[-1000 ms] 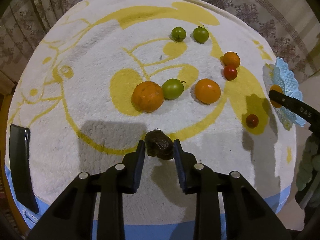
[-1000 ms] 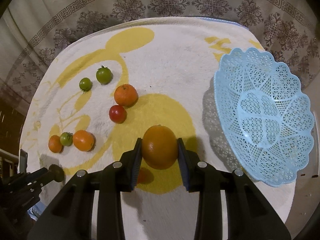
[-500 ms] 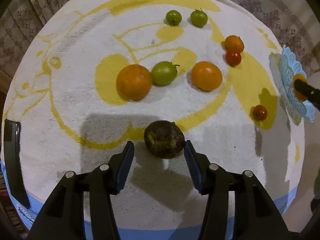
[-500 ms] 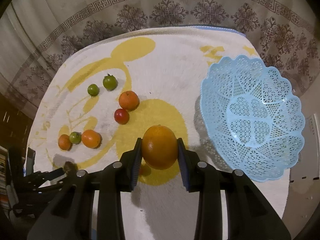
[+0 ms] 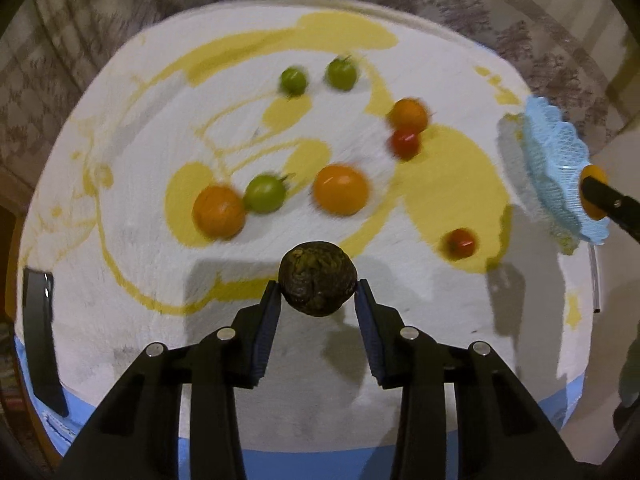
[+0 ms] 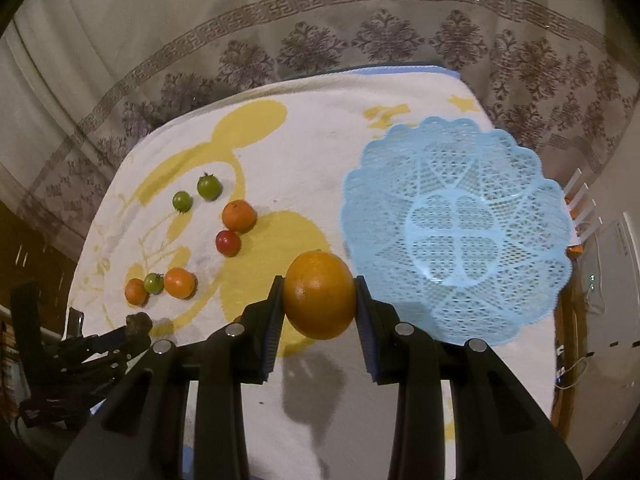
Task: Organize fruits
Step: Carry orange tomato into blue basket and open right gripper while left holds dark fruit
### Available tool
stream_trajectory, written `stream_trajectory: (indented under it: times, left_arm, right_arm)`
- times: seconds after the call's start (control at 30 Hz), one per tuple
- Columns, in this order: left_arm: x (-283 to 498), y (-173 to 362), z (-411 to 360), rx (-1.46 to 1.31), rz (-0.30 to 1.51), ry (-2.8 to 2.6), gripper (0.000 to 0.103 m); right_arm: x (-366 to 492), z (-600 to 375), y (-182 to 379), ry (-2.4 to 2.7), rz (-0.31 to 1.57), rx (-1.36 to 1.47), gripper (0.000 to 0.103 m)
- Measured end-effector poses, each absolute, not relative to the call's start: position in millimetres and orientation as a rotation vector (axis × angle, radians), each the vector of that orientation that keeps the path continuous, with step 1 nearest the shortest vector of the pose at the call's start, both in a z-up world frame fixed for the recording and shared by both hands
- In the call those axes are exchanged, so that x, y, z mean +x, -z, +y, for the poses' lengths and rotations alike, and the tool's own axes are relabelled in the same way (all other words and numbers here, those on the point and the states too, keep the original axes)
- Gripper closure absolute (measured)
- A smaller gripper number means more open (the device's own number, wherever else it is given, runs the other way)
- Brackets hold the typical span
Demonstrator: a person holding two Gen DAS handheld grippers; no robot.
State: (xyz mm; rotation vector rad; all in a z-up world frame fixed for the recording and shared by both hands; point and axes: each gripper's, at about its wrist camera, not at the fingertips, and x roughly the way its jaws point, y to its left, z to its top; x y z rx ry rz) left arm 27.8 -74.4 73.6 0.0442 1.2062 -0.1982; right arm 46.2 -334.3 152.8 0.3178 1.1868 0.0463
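L wrist – grip: my left gripper has its jaws closing on the dark wrinkled fruit; both pads look to be touching its sides, and it seems lifted off the towel, shadow underneath.
L wrist – loose fruit: beyond the dark fruit, away from me, sit two oranges w/ a green tomato between them; farther still an orange one and a red one touching, and two greens at the far end. One red cherry tomato lies off to the dark fruit's right. View is blurred, so detail is rough.
L wrist – basket: blue basket at right edge, well apart from the dark fruit.
R wrist – grip: right gripper jaws clamped on the big orange, held clear above the desk cloth.
R wrist – basket: basket looks empty; the orange hangs just beside its near-left rim, not over the bowl yet.
R wrist – other hand: left gripper w/ dark fruit visible far left of the basket.
Step, I reckon: both hands loaded, carry-to-basket phase, nothing deposited.
Next: shift R across over basket centre, lower, then part the jaws; L needs a firm squeeze first, then a long carry over the loose fruit w/o knocking any.
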Motion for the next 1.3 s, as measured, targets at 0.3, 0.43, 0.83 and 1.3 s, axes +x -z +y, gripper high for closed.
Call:
stream_trajectory:
  times: [0.3, 0.43, 0.83, 1.3]
  left_arm:
    - [31, -123, -149, 0.091, 1.101, 0.326, 0.064]
    - [38, -139, -187, 0.119, 1.062, 0.383, 0.064]
    - [50, -154, -274, 0.182, 0.996, 0.486, 0.064]
    - [67, -147, -291, 0.175, 1.013, 0.479, 0.064]
  right_arm:
    - [27, -398, -176, 0.057, 1.118, 0.369, 0.068]
    - [21, -424, -180, 0.101, 1.103, 0.386, 0.068]
    - [18, -468, -179, 0.141, 1.085, 0.396, 0.068]
    - [34, -480, -154, 0.136, 1.131, 0.4, 0.068]
